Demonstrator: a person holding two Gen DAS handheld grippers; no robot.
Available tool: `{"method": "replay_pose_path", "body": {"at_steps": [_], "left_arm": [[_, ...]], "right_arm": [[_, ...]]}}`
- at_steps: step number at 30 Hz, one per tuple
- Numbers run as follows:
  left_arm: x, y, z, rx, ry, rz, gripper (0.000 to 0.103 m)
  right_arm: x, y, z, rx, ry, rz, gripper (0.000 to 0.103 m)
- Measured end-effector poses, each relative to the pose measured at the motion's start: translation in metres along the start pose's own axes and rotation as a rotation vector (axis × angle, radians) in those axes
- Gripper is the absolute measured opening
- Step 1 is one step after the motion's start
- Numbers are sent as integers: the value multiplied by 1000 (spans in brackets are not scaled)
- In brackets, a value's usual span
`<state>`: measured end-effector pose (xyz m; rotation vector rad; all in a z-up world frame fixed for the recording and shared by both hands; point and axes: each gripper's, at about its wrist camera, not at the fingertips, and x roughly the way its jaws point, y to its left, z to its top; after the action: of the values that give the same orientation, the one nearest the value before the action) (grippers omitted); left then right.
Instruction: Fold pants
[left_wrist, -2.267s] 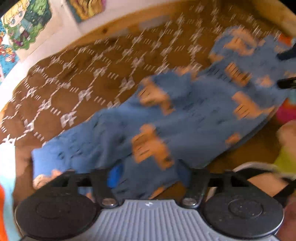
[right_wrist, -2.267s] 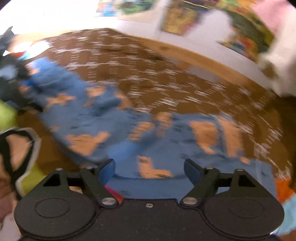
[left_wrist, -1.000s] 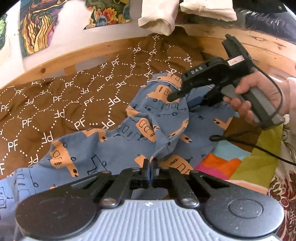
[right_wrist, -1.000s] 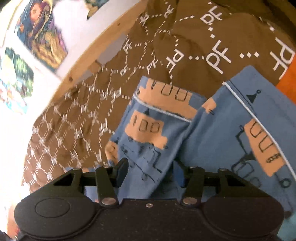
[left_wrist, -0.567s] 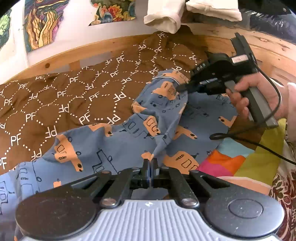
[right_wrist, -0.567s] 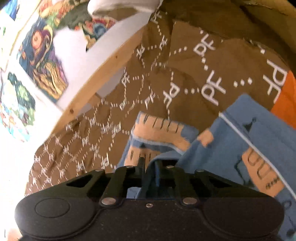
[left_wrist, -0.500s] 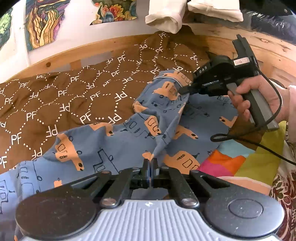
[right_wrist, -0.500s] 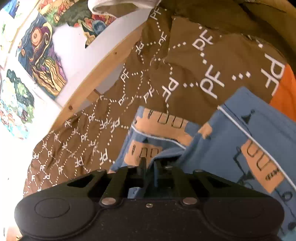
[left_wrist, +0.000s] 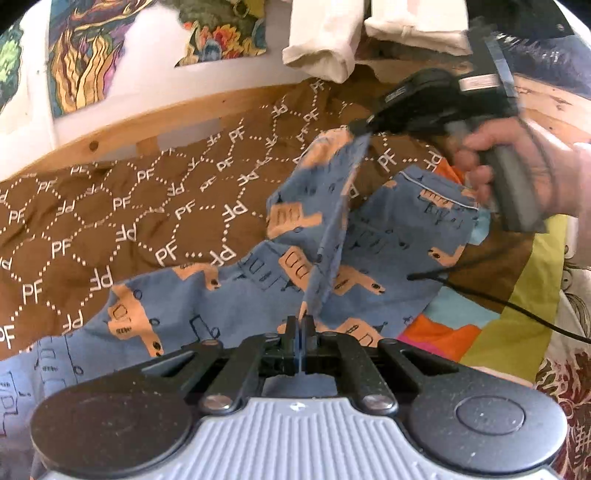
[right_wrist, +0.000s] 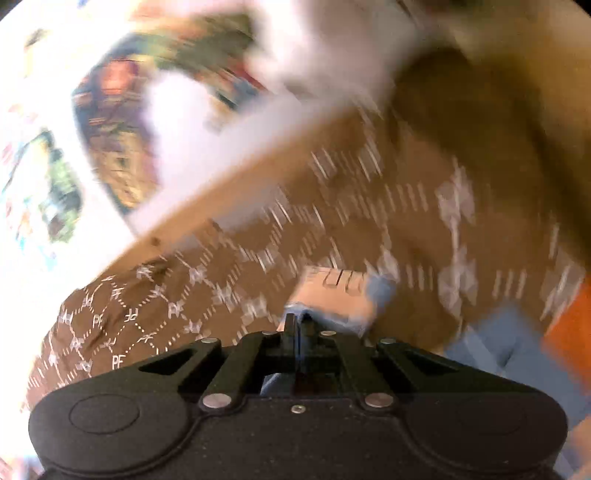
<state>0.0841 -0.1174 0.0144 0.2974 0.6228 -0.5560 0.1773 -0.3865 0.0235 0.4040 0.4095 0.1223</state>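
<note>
The blue pants (left_wrist: 236, 299) with orange truck prints lie spread on a brown "PF" blanket (left_wrist: 110, 206). My left gripper (left_wrist: 300, 326) is shut on the near edge of the pants. My right gripper (left_wrist: 360, 127), seen in the left wrist view at upper right, is shut on the far corner and holds it raised, so a taut ridge of cloth runs between the two grippers. In the blurred right wrist view my right gripper (right_wrist: 297, 325) is shut on blue cloth (right_wrist: 332, 291).
A wooden bed rail (left_wrist: 166, 125) and a wall with colourful posters (left_wrist: 85, 55) lie behind the blanket. White folded cloth (left_wrist: 325, 40) hangs at the top. A multicoloured patchwork cover (left_wrist: 498, 302) lies at the right, with a black cable (left_wrist: 517, 310) across it.
Both grippers shut on the pants. The right gripper has lifted its corner up and away, pulling the cloth between the grippers into a raised, taut fold.
</note>
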Motion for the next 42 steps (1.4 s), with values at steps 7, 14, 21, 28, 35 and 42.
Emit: {"method": "replay_pose_path", "body": {"at_steps": [7,14,21,28,35,42], "left_arm": [[9,-9,-12,54,73,-21,1],[13,5,-5,-34,131,-155,42],[34,14,85,7,44,-244,69],[141,0,171,-47,219,-432,64],[197,-25,173,-60,391,-473,63],[226,-48,164,-80,477,-394,20]], "right_arm": [[-60,-13,-54,-5,70,-245,0],[-66,-47,-82,211,151,-252,22],[-68,-65,-84,328,116,-169,36],[-66,-80,-83,364,82,-105,34],[-62,-81,-84,371,79,-107,30],[-58,-71,-86,294,80,-141,11]]}}
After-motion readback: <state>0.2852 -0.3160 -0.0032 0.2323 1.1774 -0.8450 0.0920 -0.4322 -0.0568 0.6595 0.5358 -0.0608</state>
